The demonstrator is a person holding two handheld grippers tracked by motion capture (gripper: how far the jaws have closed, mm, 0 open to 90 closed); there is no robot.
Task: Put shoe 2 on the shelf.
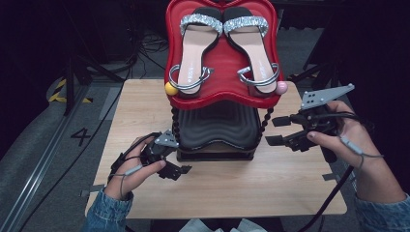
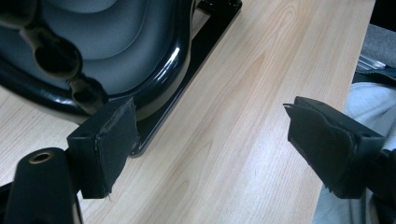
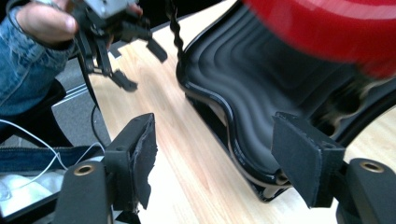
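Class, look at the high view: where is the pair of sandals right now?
The pair of sandals lies side by side on the red upper tray of the two-tier stand at the table's far middle, above the black lower tray.

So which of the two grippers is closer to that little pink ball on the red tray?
Right. The right gripper hangs open just below the pink ball, at the stand's right side. The left gripper sits open low at the black tray's left front corner, farther off.
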